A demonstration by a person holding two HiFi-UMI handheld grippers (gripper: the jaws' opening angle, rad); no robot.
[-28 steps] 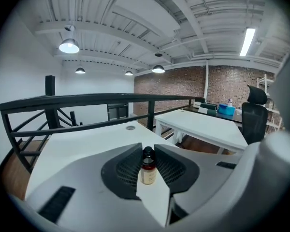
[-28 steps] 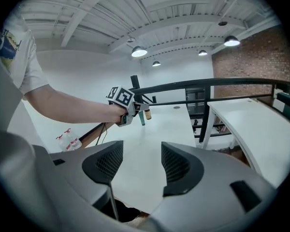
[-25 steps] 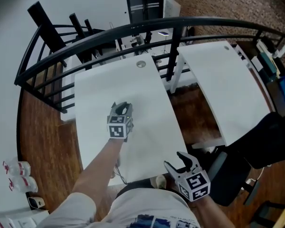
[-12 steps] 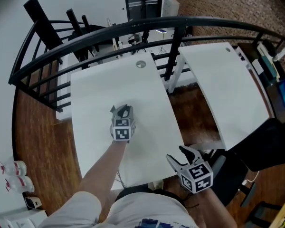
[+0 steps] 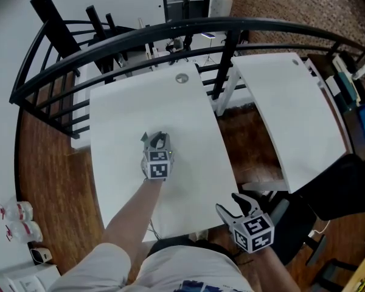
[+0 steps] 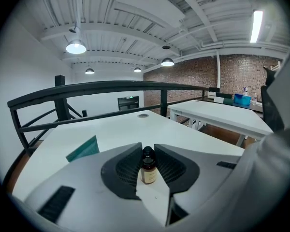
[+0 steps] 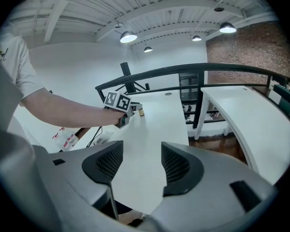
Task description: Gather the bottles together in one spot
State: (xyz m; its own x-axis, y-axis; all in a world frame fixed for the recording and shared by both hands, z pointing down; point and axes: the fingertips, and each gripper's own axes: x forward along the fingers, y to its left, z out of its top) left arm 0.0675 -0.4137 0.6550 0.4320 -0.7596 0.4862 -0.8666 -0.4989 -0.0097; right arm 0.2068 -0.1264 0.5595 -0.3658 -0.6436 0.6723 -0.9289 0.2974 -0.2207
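A small amber bottle (image 6: pixel 148 166) with a black cap stands upright between the pads of my left gripper (image 6: pixel 148 170), which is shut on it. In the head view that gripper (image 5: pixel 155 141) is over the middle of the white table (image 5: pixel 121 108). The right gripper view shows the same bottle (image 7: pixel 141 112) at the tip of the left gripper (image 7: pixel 133 108), low over the tabletop. My right gripper (image 5: pixel 237 203) hangs off the table's near right corner. Its jaws (image 7: pixel 141 164) are open with nothing between them.
A black curved railing (image 5: pixel 170 32) runs behind the table. A second white table (image 5: pixel 292 102) stands to the right across a gap of wooden floor. Clear plastic water bottles (image 5: pixel 15 221) lie on the floor at far left. A teal flat piece (image 6: pixel 83 149) shows left of the left jaws.
The head camera has shifted a little. The left gripper stays over the table middle with the bottle in it. The right gripper has dropped slightly toward the near edge.
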